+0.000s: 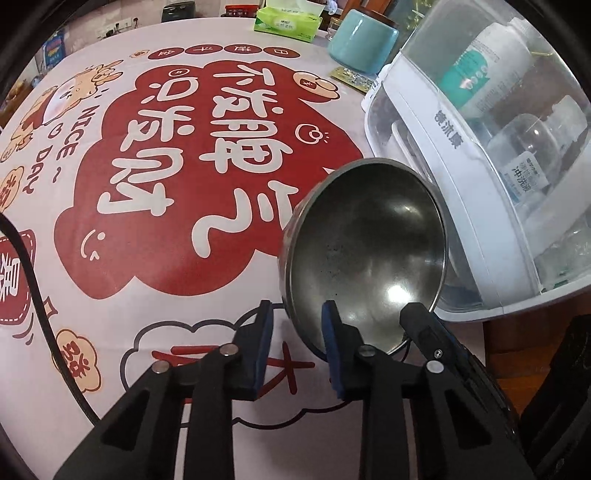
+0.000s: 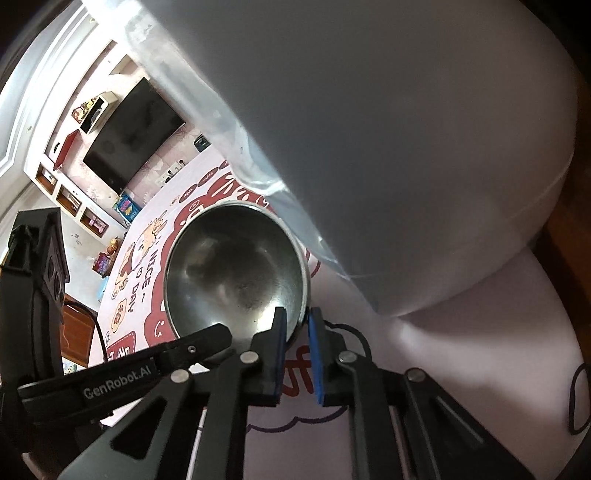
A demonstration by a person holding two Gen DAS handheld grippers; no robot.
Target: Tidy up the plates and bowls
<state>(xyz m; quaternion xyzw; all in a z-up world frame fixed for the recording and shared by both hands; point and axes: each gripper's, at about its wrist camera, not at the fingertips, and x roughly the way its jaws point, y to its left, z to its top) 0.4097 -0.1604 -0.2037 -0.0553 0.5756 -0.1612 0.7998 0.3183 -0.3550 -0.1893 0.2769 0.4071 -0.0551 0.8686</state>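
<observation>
A steel bowl [image 1: 369, 251] is tipped up on edge over the red-and-white tablecloth [image 1: 184, 147], its hollow facing both cameras. My left gripper [image 1: 297, 306] is shut on its lower left rim, one blue pad outside the wall and one inside. A black finger of my right gripper [image 1: 417, 317] shows at the lower right rim. In the right wrist view the bowl [image 2: 236, 266] sits just ahead, and my right gripper [image 2: 297, 312] is shut on its near right rim, which runs between the pads. A finger of the left gripper [image 2: 207, 339] reaches to the rim from the left.
A white plastic storage box with a clear lid [image 1: 461, 155] holds bottles and stands close to the bowl's right; it looms over the right wrist view [image 2: 406, 147]. A teal mug [image 1: 362, 40] and a green tissue pack [image 1: 288, 22] stand at the far edge.
</observation>
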